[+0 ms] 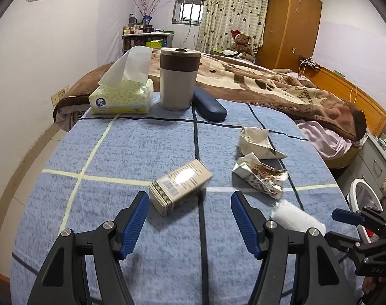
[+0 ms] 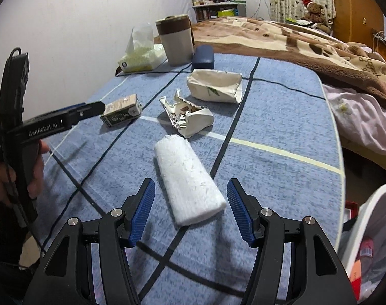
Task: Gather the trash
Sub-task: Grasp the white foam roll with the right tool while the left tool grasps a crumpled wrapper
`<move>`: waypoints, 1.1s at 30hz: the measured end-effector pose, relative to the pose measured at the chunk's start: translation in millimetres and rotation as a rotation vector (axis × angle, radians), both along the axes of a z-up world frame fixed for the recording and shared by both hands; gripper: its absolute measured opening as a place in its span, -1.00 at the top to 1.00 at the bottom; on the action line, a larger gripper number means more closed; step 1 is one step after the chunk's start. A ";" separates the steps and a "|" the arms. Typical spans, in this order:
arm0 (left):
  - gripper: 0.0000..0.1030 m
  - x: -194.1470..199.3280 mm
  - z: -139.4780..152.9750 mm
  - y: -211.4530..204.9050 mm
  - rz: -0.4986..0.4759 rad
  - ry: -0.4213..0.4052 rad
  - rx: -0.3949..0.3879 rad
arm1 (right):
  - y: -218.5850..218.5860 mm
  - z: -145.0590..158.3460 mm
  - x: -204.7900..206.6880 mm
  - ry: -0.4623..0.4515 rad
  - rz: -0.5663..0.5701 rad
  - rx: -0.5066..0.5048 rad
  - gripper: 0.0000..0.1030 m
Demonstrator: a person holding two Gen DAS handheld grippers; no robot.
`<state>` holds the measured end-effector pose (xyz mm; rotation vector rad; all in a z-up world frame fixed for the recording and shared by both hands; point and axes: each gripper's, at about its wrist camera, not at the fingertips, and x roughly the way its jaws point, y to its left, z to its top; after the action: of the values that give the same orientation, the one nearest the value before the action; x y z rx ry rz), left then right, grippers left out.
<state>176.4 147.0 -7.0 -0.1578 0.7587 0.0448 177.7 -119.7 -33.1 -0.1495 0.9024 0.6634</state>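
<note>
**2 open grippers, 4 scraps on the table**

The table [image 1: 116, 157], covered in a blue checked cloth, stands against the bed [image 1: 282, 86]. Along its far edge sit the things that look meant to stay: a tissue box [image 1: 121, 96], a lidded canister [image 1: 179, 78] and a dark blue case [image 1: 209, 104], grouped well apart from the litter. At the table's right side, low down, a white bin [image 2: 371, 218] already holds some rubbish, which is probably why the scraps lie toward that side.

The trash, by size: a white foam wrap [image 2: 188, 180], a crushed white packet [image 2: 216, 86], a torn printed wrapper [image 2: 185, 118] and a small carton [image 1: 180, 186].

The right gripper [image 2: 190, 211] has its jaws spread wide, the near end of the foam wrap lying between them (no contact visible). The left gripper [image 1: 190, 221] is equally wide apart and holds nothing; the carton lies just ahead, its corner close to the left finger. Each looks lined up for a pick.
</note>
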 end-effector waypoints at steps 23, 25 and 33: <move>-0.29 36.8 -7.2 -16.0 -0.045 0.019 0.004 | -7.8 -7.1 2.0 0.002 0.021 0.003 0.60; -0.29 38.5 -7.8 -18.1 -0.041 0.025 0.012 | -17.3 -4.6 3.9 0.001 -0.008 0.017 0.60; -0.23 54.2 -17.4 -49.6 -0.085 0.069 -0.060 | -38.0 -3.0 11.9 -0.004 -0.078 0.044 0.60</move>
<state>230.6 97.4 -24.4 -0.1813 0.8356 -0.0531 189.6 -157.7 -36.1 -0.0762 0.8853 0.6099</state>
